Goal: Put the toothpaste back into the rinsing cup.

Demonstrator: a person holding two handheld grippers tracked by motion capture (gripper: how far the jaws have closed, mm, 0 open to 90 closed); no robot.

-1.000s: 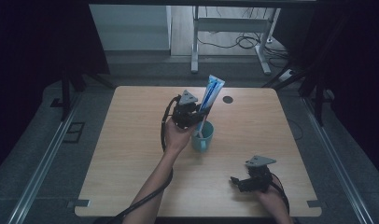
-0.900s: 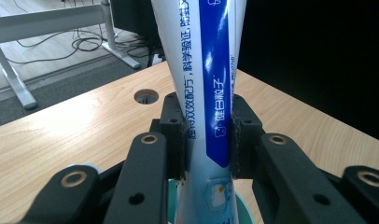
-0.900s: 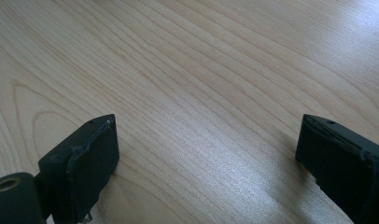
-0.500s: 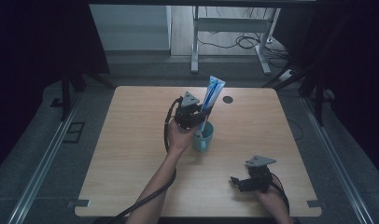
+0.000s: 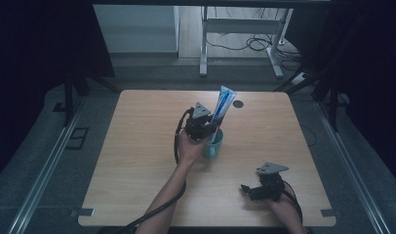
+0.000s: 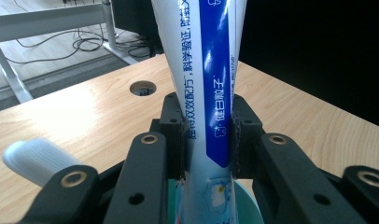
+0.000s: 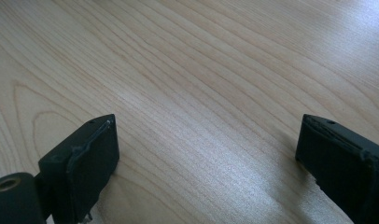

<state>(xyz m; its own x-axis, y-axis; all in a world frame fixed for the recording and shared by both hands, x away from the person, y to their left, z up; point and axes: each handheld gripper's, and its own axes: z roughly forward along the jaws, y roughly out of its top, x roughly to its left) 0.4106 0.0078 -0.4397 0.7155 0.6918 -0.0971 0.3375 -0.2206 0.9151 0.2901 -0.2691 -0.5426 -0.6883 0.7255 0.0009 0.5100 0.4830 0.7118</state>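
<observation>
A white and blue toothpaste tube (image 5: 223, 106) (image 6: 211, 93) stands nearly upright with its lower end inside a teal cup (image 5: 213, 144) (image 6: 248, 200) near the table's middle. My left gripper (image 5: 209, 127) (image 6: 207, 140) is shut on the tube just above the cup's rim, both pads pressed against its sides. A white toothbrush handle (image 6: 36, 158) pokes up at the lower left of the left gripper view. My right gripper (image 5: 247, 188) (image 7: 206, 154) rests low over the table's front right, open wide, with bare wood between its fingers.
The wooden table (image 5: 137, 146) has a round cable hole (image 5: 238, 104) (image 6: 143, 87) behind the cup. A metal desk frame (image 5: 235, 29) and cables lie on the floor beyond the far edge. Dark curtains flank both sides.
My left gripper has sunk a little with the tube, bringing the tube's lower end deeper into the cup. The right gripper has stayed where it was.
</observation>
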